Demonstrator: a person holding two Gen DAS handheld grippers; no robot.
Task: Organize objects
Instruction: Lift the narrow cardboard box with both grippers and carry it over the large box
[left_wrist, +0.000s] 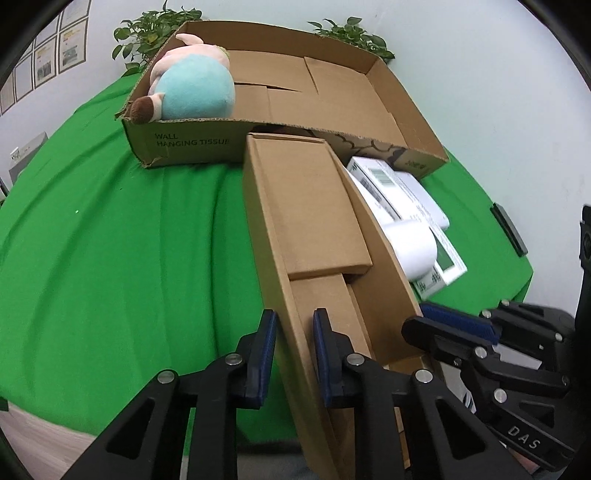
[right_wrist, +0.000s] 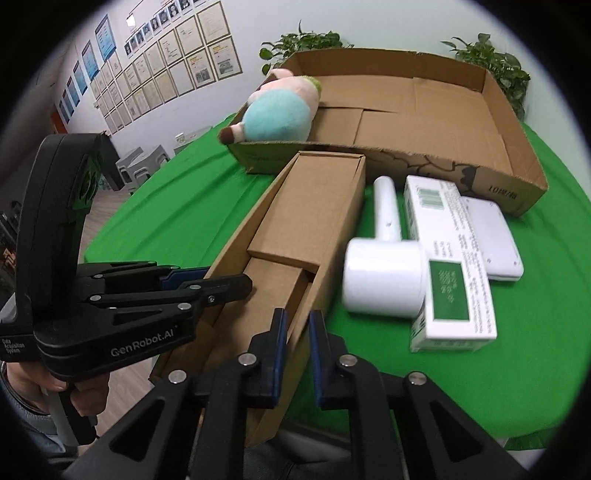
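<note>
A long narrow cardboard box (left_wrist: 310, 218) (right_wrist: 295, 229) is held between both grippers, its far end near the big open cardboard tray (left_wrist: 369, 110) (right_wrist: 424, 110). My left gripper (left_wrist: 294, 354) is shut on the box's left wall. My right gripper (right_wrist: 295, 354) is shut on its right wall; it also shows in the left wrist view (left_wrist: 461, 332). A plush pig (left_wrist: 192, 85) (right_wrist: 280, 110) lies in the tray's left corner. A white lint roller (right_wrist: 384, 266) (left_wrist: 410, 247), a white-green carton (right_wrist: 450, 266) (left_wrist: 391, 192) and a white flat case (right_wrist: 491, 236) lie right of the box.
The table wears a green cloth (left_wrist: 110, 240) (right_wrist: 546, 332). Potted plants (left_wrist: 147, 33) (right_wrist: 491, 62) stand behind the tray by the wall. A dark flat object (left_wrist: 509, 229) lies at the cloth's right edge. Framed papers (right_wrist: 155, 74) hang on the left wall.
</note>
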